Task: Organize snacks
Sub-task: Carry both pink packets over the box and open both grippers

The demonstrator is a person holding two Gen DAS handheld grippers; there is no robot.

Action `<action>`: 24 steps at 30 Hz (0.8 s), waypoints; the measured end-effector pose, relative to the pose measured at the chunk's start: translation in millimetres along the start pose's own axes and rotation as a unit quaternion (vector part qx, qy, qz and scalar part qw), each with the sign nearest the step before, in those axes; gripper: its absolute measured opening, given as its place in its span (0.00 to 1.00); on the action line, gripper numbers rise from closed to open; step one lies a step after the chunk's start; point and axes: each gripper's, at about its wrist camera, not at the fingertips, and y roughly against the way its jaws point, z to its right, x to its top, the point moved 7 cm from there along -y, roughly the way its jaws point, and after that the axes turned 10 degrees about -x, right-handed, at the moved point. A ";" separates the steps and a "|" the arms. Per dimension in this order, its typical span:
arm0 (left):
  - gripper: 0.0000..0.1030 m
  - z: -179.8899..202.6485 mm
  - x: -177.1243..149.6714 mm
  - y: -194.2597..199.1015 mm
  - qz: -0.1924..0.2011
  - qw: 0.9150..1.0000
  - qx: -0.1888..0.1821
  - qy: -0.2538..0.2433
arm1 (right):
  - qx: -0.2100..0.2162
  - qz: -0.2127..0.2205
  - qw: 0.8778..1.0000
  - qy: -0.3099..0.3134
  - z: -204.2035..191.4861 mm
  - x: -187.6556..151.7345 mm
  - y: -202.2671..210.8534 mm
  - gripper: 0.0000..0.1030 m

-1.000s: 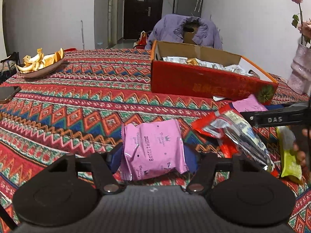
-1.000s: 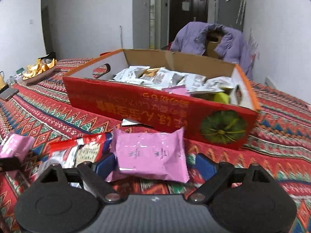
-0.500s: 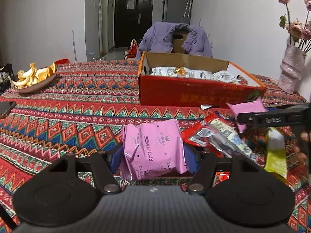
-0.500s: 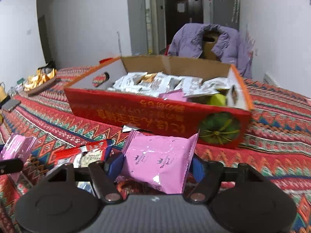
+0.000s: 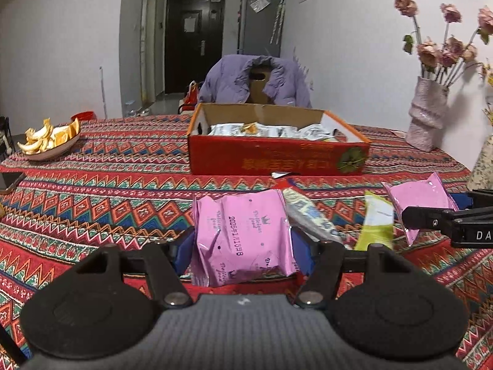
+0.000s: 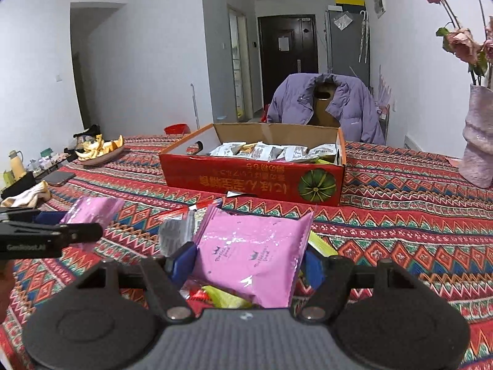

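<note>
Pink, glossy and crinkled, one snack packet sits clamped in my left gripper, another pink packet pinched in my right gripper.

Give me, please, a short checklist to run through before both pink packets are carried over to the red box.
1. Left gripper shut on its pink packet: ok, held between both blue pads.
2. Right gripper shut on the other pink packet: ok, though it sits tilted.
3. Red box open on top: ok, no lid in the way.
4. Room inside the box: cannot tell; silver packets already cover much of what shows.
5. Path across the tablecloth to the box: ok, nothing tall stands between.
6. Loose snacks still waiting: not ok; a green packet and others lie beside the grippers.
</note>
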 end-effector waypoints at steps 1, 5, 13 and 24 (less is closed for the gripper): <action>0.63 3.5 -0.5 2.1 0.001 1.000 -0.001 -0.003 | 0.000 0.002 1.000 -0.002 0.8 -1.0 1.9 0.69; 0.63 7.9 1.9 5.6 0.004 1.000 0.001 -0.007 | -0.004 0.010 1.000 -0.010 4.3 -2.0 4.9 0.69; 0.64 -2.4 73.4 -18.0 0.010 0.998 -0.065 -0.009 | 0.011 0.056 0.998 -0.009 16.4 48.8 -9.2 0.69; 0.64 -41.9 207.1 -209.3 -0.040 0.999 -0.025 -0.008 | 0.019 0.004 0.999 0.027 43.7 183.6 -193.6 0.69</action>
